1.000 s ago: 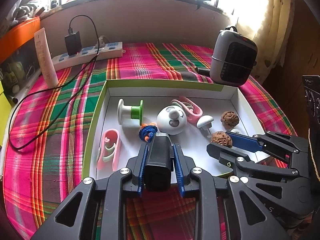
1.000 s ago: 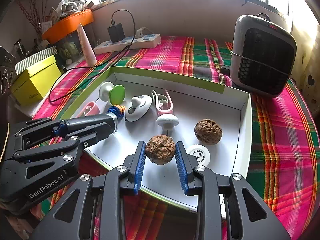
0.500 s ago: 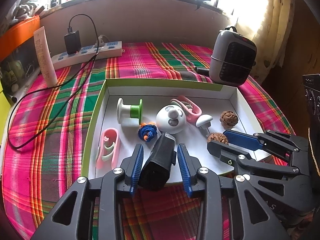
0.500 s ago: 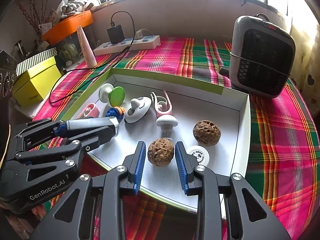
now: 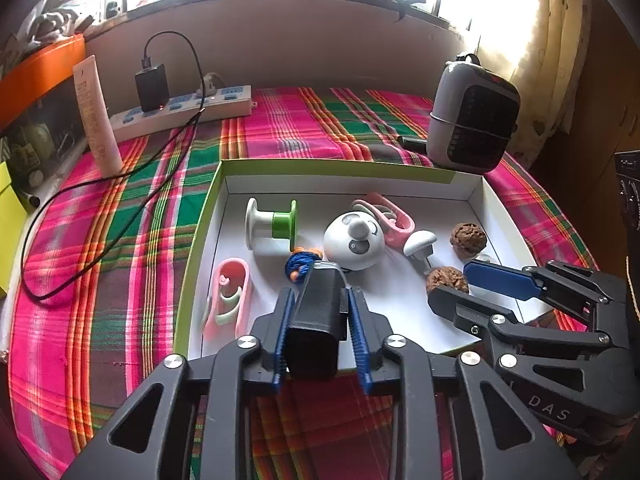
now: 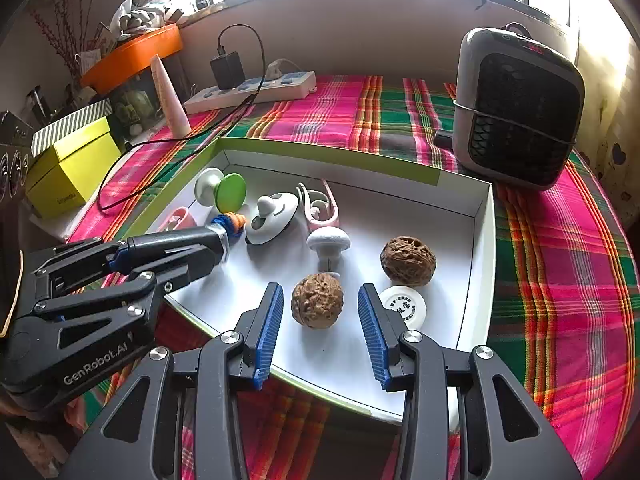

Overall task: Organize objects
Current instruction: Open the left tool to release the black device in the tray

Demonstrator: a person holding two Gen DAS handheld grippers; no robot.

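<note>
Left gripper [image 5: 320,320]: my jaws have just closed back in, now clamped on the black rectangular plastic block with a blue-and-orange cord knot [image 5: 316,320], held over the near rim of the white cardboard tray with green edge [image 5: 200,240] on the plaid-covered desk [image 5: 120,240]. Right gripper [image 6: 320,322]: jaws have just been opening, now parted, pads clear of the brown wrinkled walnut [image 6: 317,300] sitting between them on the tray floor. Second walnut [image 6: 408,260] lies just beyond to the right, small white round disc [image 6: 403,306] beside it.
</note>
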